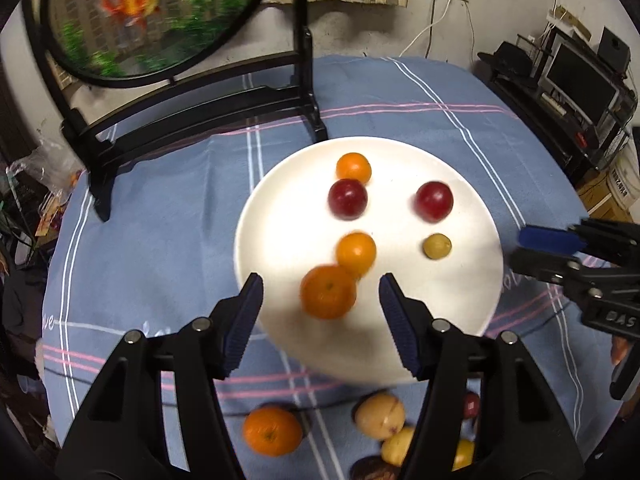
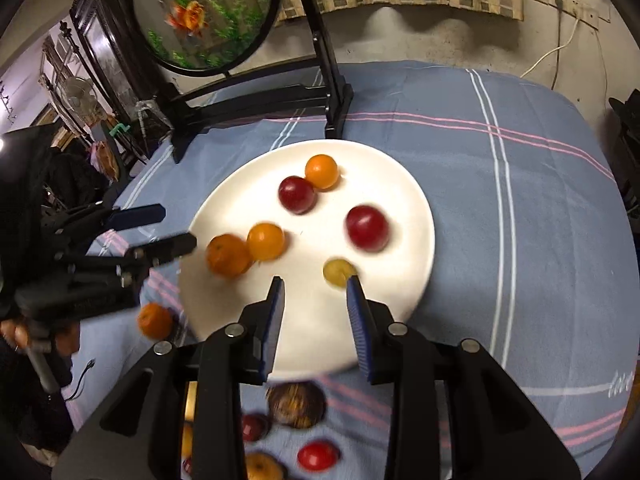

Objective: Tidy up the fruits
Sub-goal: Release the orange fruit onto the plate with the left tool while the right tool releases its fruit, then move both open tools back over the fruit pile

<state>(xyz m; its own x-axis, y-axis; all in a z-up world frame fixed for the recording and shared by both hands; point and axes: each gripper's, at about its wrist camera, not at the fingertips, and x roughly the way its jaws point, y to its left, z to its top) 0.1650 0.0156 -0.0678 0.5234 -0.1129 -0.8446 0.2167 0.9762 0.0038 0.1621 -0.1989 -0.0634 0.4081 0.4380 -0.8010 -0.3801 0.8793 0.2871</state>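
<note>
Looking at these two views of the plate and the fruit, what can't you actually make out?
- Fruit on the cloth near the plate: left view, partly hidden behind the left tongs, so no count.
- Dark round thing: right view, too blurred to name.
- Hand holding the left tongs: right view, cut off by the edge.
- Right tongs: right view, nothing gripped; touching the small yellow fruit unclear.

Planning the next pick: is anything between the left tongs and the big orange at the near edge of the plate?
Nothing visible. The left tongs stand open with the big orange right between the jaws, untouched. A smaller orange touches it on the far side, behind it on the plate, not in the way.
</note>
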